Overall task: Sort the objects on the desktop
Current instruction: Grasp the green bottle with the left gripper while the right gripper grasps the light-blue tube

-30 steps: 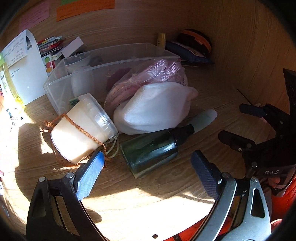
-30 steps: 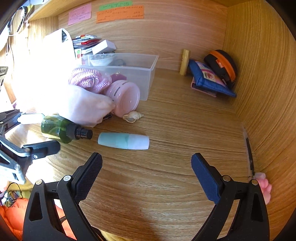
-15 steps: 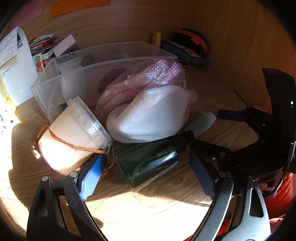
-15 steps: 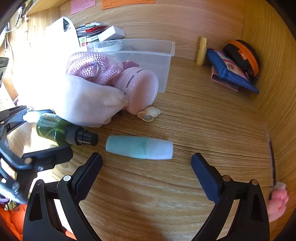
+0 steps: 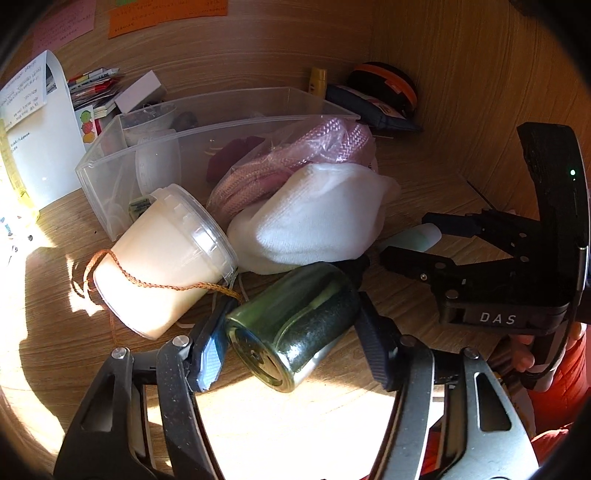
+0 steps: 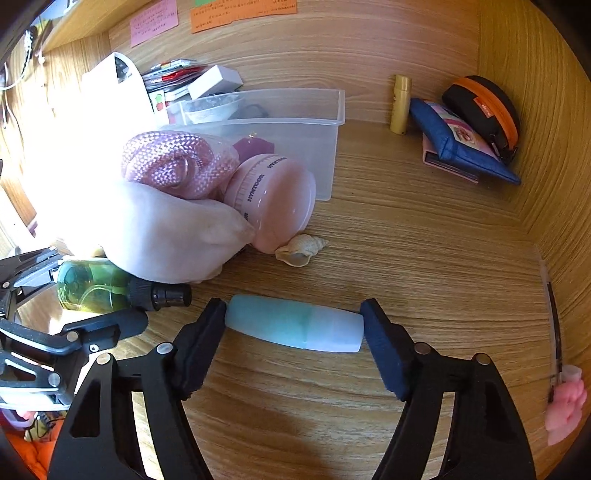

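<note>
A dark green glass bottle (image 5: 295, 325) lies on its side on the wooden desk (image 5: 258, 424), base toward the camera, its black spray neck (image 6: 159, 295) pointing at the pile behind it. The left gripper (image 5: 291, 332) brackets the bottle's body, jaws closing, both blue pads against the glass on either side.

Just beside it, a pale mint tube with a frosted white cap (image 6: 295, 328) lies flat across the desk. The right gripper (image 6: 293, 325) straddles the tube end to end, jaws closing, with the pads touching or all but touching its two ends; a firm pinch cannot be told from here.

Behind the bottle, a folded white cloth (image 5: 314, 221) rests over its neck, and a bag of pink braided cord (image 5: 295, 155) sits on the cloth. A cream tub with a clear lid (image 5: 162, 258) lies tipped at the left, a brown string (image 5: 147, 280) draped across it. From the right wrist view, a pink round jar (image 6: 273, 203) leans by the cloth, with a small seashell (image 6: 301, 249) touching it.

A clear plastic bin (image 5: 110, 173) stands behind the pile. Well apart in the far corner are a yellow tube (image 6: 400, 103), a blue pouch (image 6: 458, 147) and a black-and-orange case (image 6: 484, 107). Orange and pink notes (image 6: 243, 9) are stuck to the back wall.
</note>
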{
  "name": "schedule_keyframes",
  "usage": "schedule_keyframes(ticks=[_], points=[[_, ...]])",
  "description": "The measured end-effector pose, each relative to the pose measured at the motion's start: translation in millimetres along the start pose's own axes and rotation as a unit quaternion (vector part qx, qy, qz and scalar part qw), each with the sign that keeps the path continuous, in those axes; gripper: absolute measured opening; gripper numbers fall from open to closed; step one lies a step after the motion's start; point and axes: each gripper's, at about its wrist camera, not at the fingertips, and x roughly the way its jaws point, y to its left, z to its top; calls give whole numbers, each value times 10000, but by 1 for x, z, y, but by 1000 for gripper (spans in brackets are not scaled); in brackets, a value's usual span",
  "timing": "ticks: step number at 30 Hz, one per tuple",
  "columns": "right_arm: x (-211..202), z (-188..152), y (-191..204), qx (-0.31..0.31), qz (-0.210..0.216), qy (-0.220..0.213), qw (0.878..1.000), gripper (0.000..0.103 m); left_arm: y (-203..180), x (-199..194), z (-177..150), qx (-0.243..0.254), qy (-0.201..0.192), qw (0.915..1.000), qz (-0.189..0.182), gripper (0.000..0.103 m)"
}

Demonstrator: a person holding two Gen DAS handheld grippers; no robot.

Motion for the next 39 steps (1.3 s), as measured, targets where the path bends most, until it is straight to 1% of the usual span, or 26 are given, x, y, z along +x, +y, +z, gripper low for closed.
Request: schedule_keyframes(ticks=[3, 9, 10, 11, 13, 22, 24, 28, 31, 39], points=[[-6, -2, -1, 60, 36, -59, 10000, 71, 3, -12, -1, -58, -137, 9999, 17, 62], [-24, 1, -3, 116, 29, -300, 9995, 71, 10, -38, 0, -108, -487, 9985, 207, 62], [-28, 2, -2, 113, 44, -361, 9993, 71, 12, -40, 2, -122, -525, 9983, 242, 61], [-31, 4, -2, 107, 60, -399, 9991, 71, 14, -43, 2, -132, -560, 9980, 274, 57], [-37, 7, 0, 101, 89, -493, 9987, 71, 17, -45, 3, -153, -579, 9977, 318, 53], [-50, 16, 13, -25, 279, -737, 9969, 71, 26, -53, 0, -204, -644, 9966, 464, 50], [-51, 19, 15, -38, 314, -760, 9966, 71, 28, -56, 3, -238, -705, 9960, 498, 50], [-52, 28, 15, 0, 337, -840, 9959, 71, 35, -64, 15, -355, -948, 9930, 603, 50], [-53, 37, 14, 89, 444, -908, 9948, 71, 44, -69, 25, -451, -1097, 9911, 601, 50], [-53, 63, 14, 76, 442, -1097, 9930, 71, 69, -71, 51, -584, -1308, 9871, 717, 50]])
